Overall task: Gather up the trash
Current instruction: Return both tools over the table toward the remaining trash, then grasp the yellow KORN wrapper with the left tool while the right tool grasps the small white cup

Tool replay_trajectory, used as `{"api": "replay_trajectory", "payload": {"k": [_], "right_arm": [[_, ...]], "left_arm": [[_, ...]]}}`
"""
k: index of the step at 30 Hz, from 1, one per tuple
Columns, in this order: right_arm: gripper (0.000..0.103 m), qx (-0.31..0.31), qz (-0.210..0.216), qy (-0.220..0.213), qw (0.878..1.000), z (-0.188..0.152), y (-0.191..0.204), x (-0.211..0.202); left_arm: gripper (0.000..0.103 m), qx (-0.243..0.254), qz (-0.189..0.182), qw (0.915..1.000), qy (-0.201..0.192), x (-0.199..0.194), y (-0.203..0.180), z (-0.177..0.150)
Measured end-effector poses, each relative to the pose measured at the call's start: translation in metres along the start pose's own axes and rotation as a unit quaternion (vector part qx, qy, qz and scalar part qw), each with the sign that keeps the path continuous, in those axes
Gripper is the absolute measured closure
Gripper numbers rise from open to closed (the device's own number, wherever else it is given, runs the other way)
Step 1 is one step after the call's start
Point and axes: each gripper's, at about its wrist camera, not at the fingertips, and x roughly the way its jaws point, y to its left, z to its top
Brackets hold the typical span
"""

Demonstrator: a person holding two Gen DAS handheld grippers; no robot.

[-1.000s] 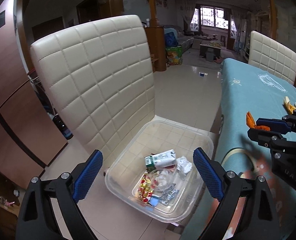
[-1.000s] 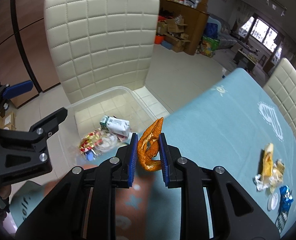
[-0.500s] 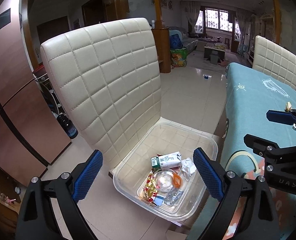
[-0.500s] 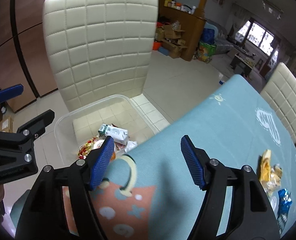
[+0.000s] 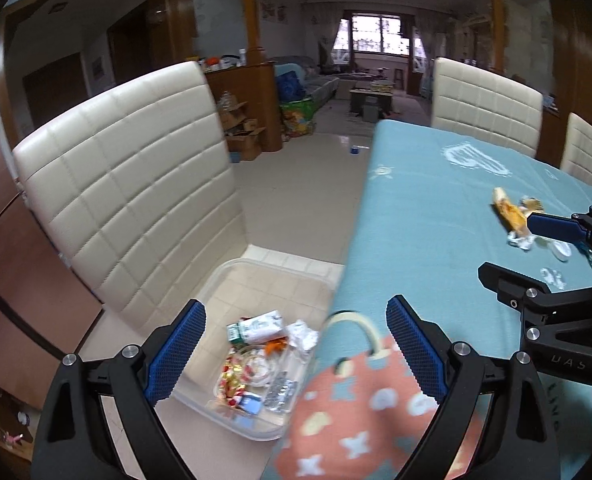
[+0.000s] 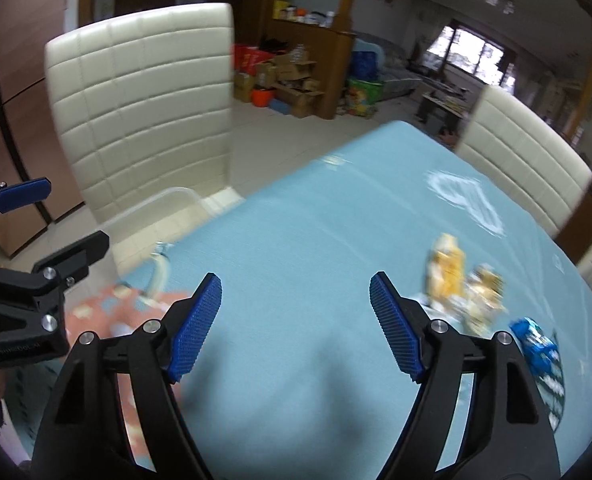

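While the right claw (image 6: 296, 320) spreads wider, empty, over the counter (image 6: 315, 220), trash (image 6: 463, 284) lies just ahead to its right; the left claw (image 5: 296, 352) hangs released above the bin (image 5: 256, 320) on the chair (image 5: 128, 200).

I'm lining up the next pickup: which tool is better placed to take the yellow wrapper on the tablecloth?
Right, probably. The right tool is opening with nothing between its fingers, and the yellow wrapper lies just ahead of it on the tablecloth. The left tool sits nearer the clear bin.
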Motion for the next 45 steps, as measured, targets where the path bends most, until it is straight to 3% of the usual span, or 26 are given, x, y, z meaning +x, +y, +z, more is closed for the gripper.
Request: {"api": "replay_trajectory", "payload": {"k": [11, 16, 22, 29, 36, 41, 45], "right_arm": [[0.027, 0.105, -0.053, 0.042, 0.992, -0.056, -0.125, 0.01], [0.032, 0.128, -0.058, 0.055, 0.989, -0.069, -0.155, 0.026], [0.036, 0.141, -0.049, 0.066, 0.987, -0.077, -0.178, 0.045], [0.037, 0.155, -0.014, 0.056, 0.986, -0.074, -0.189, 0.057], [0.038, 0.149, -0.008, 0.055, 0.987, -0.073, -0.186, 0.056], [0.039, 0.148, -0.008, 0.054, 0.987, -0.073, -0.186, 0.056], [0.057, 0.146, -0.006, 0.049, 0.988, -0.072, -0.186, 0.055]], "left_arm": [[0.013, 0.075, -0.078, 0.994, 0.017, 0.021, -0.115, 0.033], [0.013, 0.111, -0.112, 0.9872, 0.026, 0.036, -0.166, 0.045], [0.013, 0.149, -0.127, 0.9792, 0.052, 0.067, -0.21, 0.054], [0.014, 0.151, -0.126, 0.9779, 0.071, 0.1, -0.226, 0.07], [0.013, 0.14, -0.143, 0.9748, 0.098, 0.125, -0.235, 0.077], [0.013, 0.142, -0.132, 0.9775, 0.083, 0.124, -0.236, 0.079], [0.015, 0.141, -0.135, 0.9775, 0.08, 0.126, -0.235, 0.078]]}}
